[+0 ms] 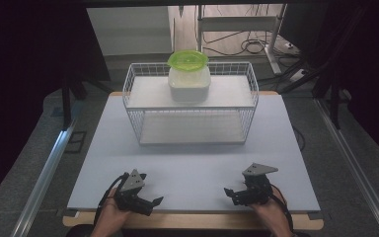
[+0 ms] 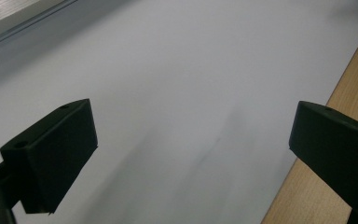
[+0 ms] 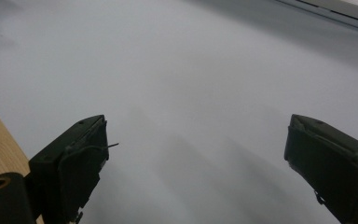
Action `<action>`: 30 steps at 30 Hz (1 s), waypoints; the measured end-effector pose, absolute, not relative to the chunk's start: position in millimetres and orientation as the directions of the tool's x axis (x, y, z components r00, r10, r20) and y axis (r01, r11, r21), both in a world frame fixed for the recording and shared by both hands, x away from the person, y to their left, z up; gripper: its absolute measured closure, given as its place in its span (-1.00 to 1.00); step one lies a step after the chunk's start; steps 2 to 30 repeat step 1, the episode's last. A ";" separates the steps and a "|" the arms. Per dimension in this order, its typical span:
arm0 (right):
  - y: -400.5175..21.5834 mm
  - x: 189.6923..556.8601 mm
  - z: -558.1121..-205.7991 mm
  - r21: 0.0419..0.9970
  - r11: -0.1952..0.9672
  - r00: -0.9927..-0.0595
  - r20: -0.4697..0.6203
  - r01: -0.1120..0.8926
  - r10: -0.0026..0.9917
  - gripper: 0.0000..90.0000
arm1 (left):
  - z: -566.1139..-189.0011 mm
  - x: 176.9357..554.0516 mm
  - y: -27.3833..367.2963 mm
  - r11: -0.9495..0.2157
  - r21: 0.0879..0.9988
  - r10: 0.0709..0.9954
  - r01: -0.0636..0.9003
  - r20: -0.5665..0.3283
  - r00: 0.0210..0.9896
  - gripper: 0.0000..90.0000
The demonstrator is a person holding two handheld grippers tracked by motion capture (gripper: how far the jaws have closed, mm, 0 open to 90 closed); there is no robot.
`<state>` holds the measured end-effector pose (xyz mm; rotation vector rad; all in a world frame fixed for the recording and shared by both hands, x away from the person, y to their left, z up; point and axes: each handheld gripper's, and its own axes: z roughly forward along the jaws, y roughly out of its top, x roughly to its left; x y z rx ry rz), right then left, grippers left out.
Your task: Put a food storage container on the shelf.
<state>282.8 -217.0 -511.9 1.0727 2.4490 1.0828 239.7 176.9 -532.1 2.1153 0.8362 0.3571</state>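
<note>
Container (image 1: 189,83) with a green lid (image 1: 188,59) sits on the upper shelf of a white wire rack (image 1: 134,101), toward the back and about midway across. That rack stands at the far half of the table (image 1: 103,158), whose top is covered by a pale grey mat with a wooden edge showing along the near side. Both tools rest low near the front edge, well apart from the rack and from each other. The left tool (image 1: 154,201) has its jaws spread wide with only bare mat between them, as the left gripper view shows (image 2: 191,135). The right tool (image 1: 229,191) is likewise spread, nothing between its jaws in the right gripper view (image 3: 196,140).
</note>
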 end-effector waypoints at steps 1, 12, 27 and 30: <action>-215.9 282.9 -512.7 0.716 0.461 -0.699 0.052 0.524 0.713 -0.85 | -531.9 239.9 177.0 -0.448 0.779 0.672 0.440 -0.032 0.740 -0.99; -215.9 282.9 -512.7 0.716 0.461 -0.699 0.052 0.524 0.713 -0.85 | -531.9 239.9 177.0 -0.448 0.779 0.672 0.440 -0.032 0.740 -0.99; -215.9 282.9 -512.7 0.716 0.461 -0.699 0.052 0.524 0.713 -0.85 | -531.9 239.9 177.0 -0.448 0.779 0.672 0.440 -0.032 0.740 -0.99; -215.9 282.9 -512.7 0.716 0.461 -0.699 0.052 0.524 0.713 -0.85 | -531.9 239.9 177.0 -0.448 0.779 0.672 0.440 -0.032 0.740 -0.99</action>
